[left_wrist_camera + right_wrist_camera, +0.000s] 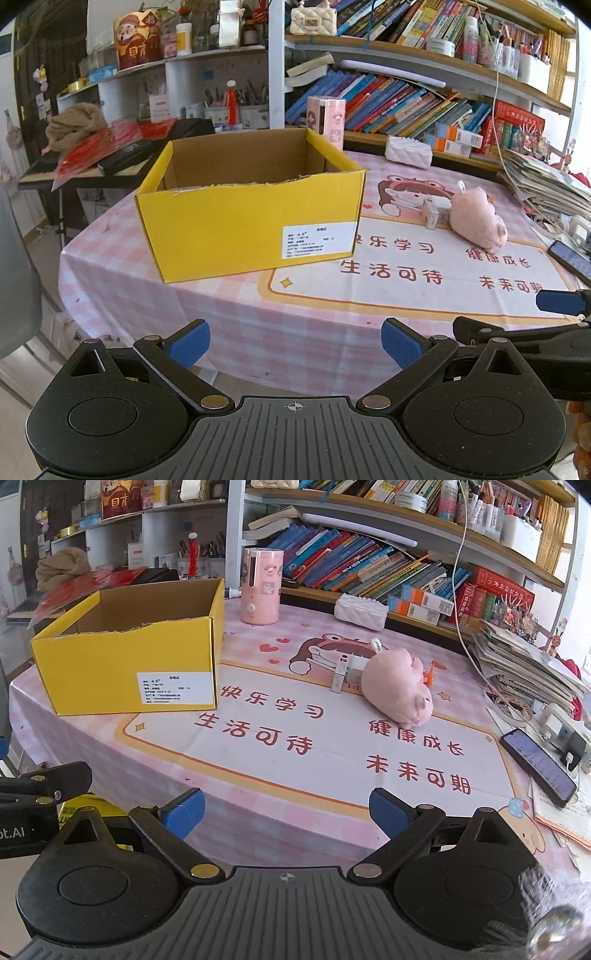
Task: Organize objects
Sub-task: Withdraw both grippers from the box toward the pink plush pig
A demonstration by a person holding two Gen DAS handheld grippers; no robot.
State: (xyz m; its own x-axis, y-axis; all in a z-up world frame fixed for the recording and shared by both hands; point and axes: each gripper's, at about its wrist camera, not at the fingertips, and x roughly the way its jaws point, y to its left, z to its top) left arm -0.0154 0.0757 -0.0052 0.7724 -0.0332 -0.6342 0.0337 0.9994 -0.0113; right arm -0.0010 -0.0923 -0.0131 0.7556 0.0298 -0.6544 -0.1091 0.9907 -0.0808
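So far almost nothing of the organizing looks done, as I judge it: the yellow box (247,206) stands open at the far left of the table (207,310), and the part of its inside that the cameras show has nothing in it, though the bottom near the front wall is hidden. The loose things are not yet collected. The pink plush toy (397,686) lies on its side at the middle-right of the printed tablecloth, well apart from the box, and a small white carton (339,677) stands just beside it on its left, maybe touching it; behind them I see another small pale item that I cannot identify. A little orange thing (428,674) sits on the far side of the toy. Further away, near the bookshelf, stand a pink cylindrical device (260,587) just right of the box and a white quilted pouch (360,611); if they belong to the task I cannot tell. A dark phone (537,766) lies at the right edge, near a stack of papers. The left gripper (295,343) hovers at the near edge of the table with its blue pads wide apart and nothing between them, facing the box. The right gripper (286,814) is also spread wide and holds nothing, low over the near edge and pointing toward the plush toy. I think the whole work is still ahead: each loose object must be picked and put into the box, and the toy with the carton seems the most natural first target for the right side
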